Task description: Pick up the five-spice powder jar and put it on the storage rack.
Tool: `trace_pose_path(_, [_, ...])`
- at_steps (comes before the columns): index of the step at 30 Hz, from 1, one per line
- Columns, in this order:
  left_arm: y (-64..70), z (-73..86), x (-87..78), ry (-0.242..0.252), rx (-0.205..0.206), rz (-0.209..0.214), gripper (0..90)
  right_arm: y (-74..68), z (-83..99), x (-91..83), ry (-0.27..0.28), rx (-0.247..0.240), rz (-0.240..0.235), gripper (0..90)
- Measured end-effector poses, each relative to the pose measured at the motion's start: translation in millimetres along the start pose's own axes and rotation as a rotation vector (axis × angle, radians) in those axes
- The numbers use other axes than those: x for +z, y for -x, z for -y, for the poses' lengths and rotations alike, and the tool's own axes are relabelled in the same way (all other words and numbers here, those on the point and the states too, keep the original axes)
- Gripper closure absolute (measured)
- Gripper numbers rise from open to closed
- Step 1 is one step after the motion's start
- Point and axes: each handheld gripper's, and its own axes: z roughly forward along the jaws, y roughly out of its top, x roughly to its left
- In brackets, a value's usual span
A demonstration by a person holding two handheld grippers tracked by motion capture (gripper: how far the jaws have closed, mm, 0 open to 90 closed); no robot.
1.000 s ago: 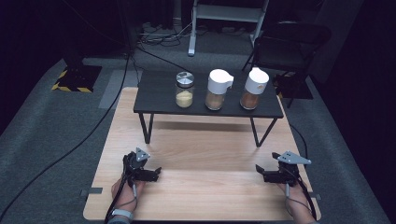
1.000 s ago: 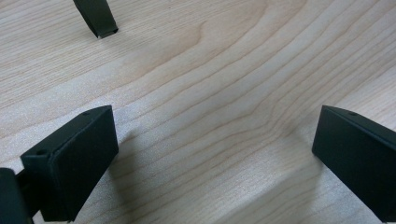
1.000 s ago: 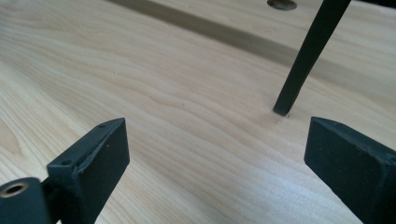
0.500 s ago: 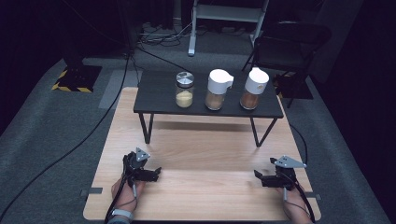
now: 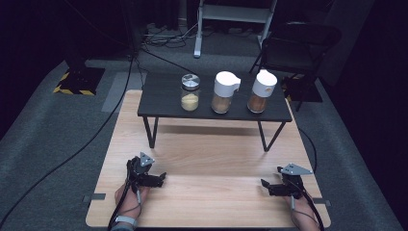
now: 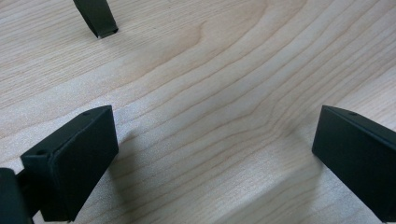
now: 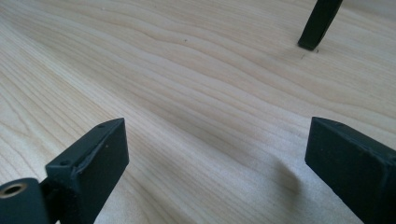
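Observation:
My left gripper (image 5: 161, 178) rests low on the wooden table (image 5: 211, 159) near its front left, held by a hand, jaws open and pointing right. In the left gripper view the left gripper (image 6: 210, 154) has its jaws wide apart over bare wood. My right gripper (image 5: 265, 186) sits near the front right, pointing left, also open. The right gripper view has the right gripper (image 7: 215, 163) with nothing between its jaws. On a low black stand (image 5: 159, 103) farther back stand a silver-lidded glass jar (image 5: 190, 93) of pale powder and two white-capped jars (image 5: 224, 92) (image 5: 261, 91) of brown contents.
The stand's thin black legs (image 5: 150, 132) meet the table between me and the jars; one leg (image 6: 97, 16) appears ahead of the left gripper, another leg (image 7: 320, 23) ahead of the right. Dark carpet with cables and a chair (image 5: 298, 43) surround the table.
My right gripper has drifted toward the table's near edge and slightly left. The left gripper and the jars have stayed put.

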Motion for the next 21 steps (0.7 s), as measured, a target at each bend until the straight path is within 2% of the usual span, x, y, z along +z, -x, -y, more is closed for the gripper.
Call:
trace_pose_path(6, [0.0, 0.0, 0.0, 0.000, 0.001, 0.000, 0.4, -0.5, -0.9, 2.0, -0.013, 0.005, -0.002, 6.2])
trace_pose_path(13, [0.0, 0.1, 0.0, 0.001, 0.001, 0.000, 0.4, -1.5, -7.0, 4.1, -0.059, 0.005, 0.003, 6.1])
trace_pose_path(21, [-0.1, 0.0, 0.0, 0.000, 0.002, 0.000, 0.4, -4.1, -9.1, 5.4, -0.070, -0.008, 0.012, 4.1])
